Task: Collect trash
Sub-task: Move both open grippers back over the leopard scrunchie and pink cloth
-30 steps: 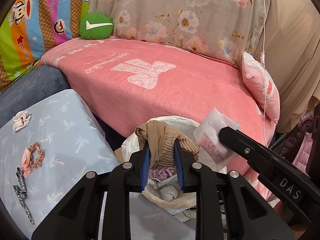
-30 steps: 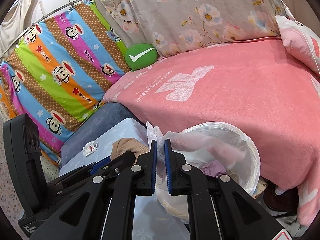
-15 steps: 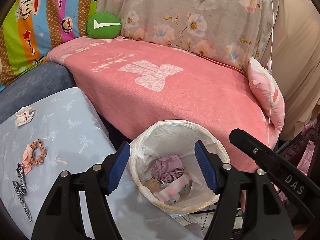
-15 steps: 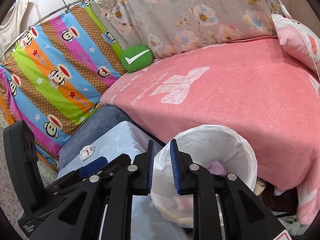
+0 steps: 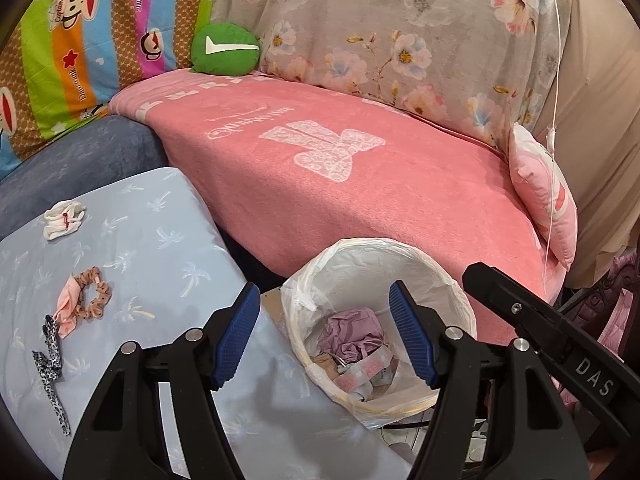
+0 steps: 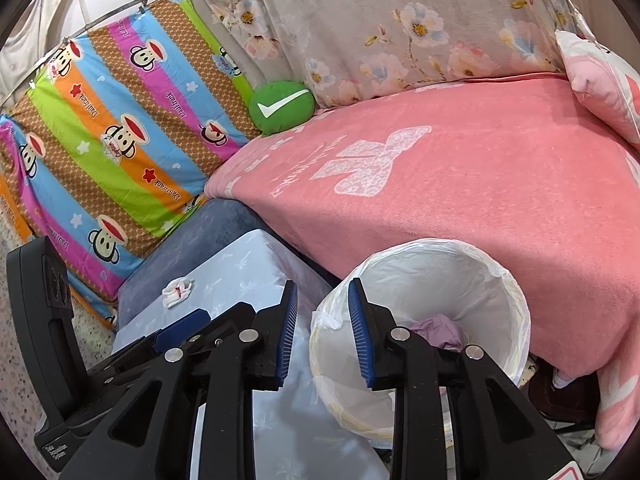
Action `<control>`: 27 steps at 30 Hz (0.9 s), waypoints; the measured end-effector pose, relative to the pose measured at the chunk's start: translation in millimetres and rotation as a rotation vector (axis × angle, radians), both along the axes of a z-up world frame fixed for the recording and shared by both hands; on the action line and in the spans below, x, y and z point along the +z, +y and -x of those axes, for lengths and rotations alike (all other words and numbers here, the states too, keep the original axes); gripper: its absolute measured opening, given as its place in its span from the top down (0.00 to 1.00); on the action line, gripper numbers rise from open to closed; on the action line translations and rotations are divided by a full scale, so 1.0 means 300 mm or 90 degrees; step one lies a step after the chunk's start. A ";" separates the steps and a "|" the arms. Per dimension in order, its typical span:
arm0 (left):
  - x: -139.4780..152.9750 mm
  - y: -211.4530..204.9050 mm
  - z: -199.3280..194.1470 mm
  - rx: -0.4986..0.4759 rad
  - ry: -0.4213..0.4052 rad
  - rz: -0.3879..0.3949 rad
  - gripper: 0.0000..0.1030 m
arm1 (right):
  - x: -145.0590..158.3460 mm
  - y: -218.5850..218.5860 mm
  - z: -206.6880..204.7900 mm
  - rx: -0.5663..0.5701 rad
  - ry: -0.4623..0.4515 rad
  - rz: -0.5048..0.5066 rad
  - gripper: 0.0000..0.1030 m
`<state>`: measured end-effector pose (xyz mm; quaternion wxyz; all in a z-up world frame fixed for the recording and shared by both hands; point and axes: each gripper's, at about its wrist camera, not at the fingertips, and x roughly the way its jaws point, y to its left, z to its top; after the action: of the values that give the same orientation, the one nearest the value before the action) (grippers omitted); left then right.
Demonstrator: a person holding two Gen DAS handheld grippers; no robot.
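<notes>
A white-lined bin [image 5: 376,256] [image 6: 500,280] stands between the blue-covered surface and the pink couch. Inside lie a crumpled purple piece [image 5: 352,332] [image 6: 440,330], a pink-and-white packet [image 5: 360,376] and a bit of tan cloth. My left gripper [image 5: 322,336] hovers over the bin, open, with nothing between its pads. My right gripper [image 6: 324,336] sits at the bin's left rim; its jaws are opening, and only the liner's edge shows in the gap, untouched. A white crumpled tissue [image 5: 64,220] [image 6: 178,290] lies on the blue cover.
A pink scrunchie [image 5: 86,296] and a leopard-print band [image 5: 50,364] lie on the light-blue cover [image 5: 160,240]. The pink blanket [image 5: 360,184] covers the couch, with a green cushion [image 5: 224,50] and a pink pillow [image 5: 544,200] on it. Dark clutter fills the floor right of the bin.
My left gripper opened wide and the tan cloth it held dropped into the bin. My right gripper let go of the pink-and-white packet, which now lies in the bin, and its jaws spread.
</notes>
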<state>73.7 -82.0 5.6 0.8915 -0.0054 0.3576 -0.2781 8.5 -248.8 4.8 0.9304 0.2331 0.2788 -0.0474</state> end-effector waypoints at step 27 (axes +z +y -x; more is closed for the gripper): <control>-0.107 0.457 -0.081 0.174 0.042 0.006 0.30 | -0.037 0.401 -0.146 0.126 0.043 0.047 0.65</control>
<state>97.9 55.1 -26.6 0.9087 -0.0678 0.3815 -0.1552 52.4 -128.7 -6.4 0.9287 0.1682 0.3295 0.0264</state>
